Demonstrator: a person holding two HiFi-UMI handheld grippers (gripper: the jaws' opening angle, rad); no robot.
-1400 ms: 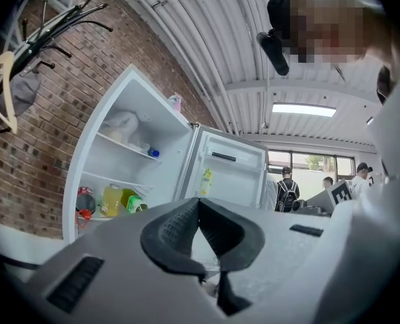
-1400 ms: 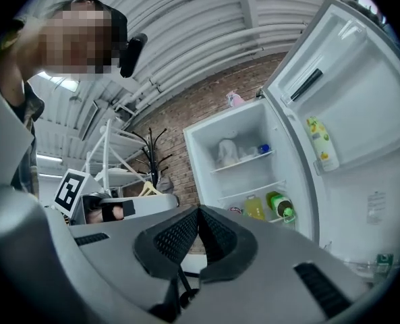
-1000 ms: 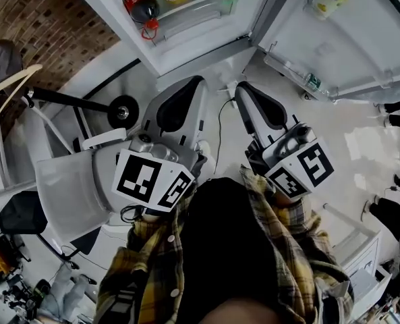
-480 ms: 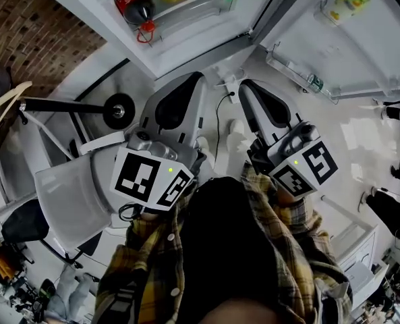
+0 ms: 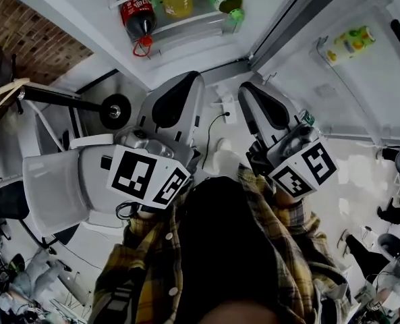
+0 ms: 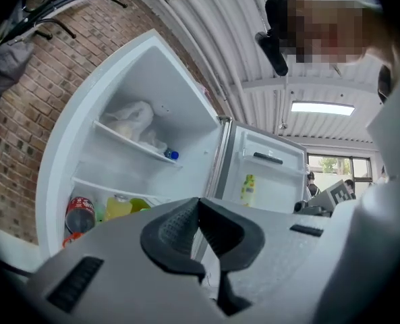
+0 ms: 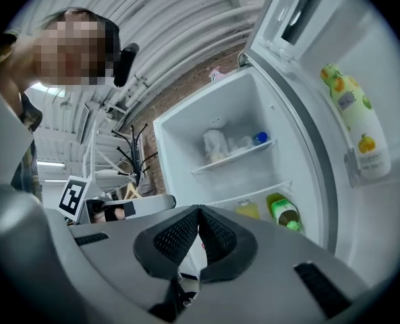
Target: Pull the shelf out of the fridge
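Fridge (image 5: 179, 46) nearer than a second ago

We see a red brick wall (image 5: 21, 36) in the upper left of the head view and a pale, glossy floor (image 5: 363, 173) at its right. In the left gripper view a corrugated ceiling (image 6: 206, 39) fills the top, with a lit strip light (image 6: 322, 108) at right and a bright window (image 6: 331, 165) beneath it. A black coat stand (image 7: 131, 155) stands left of centre in the right gripper view.
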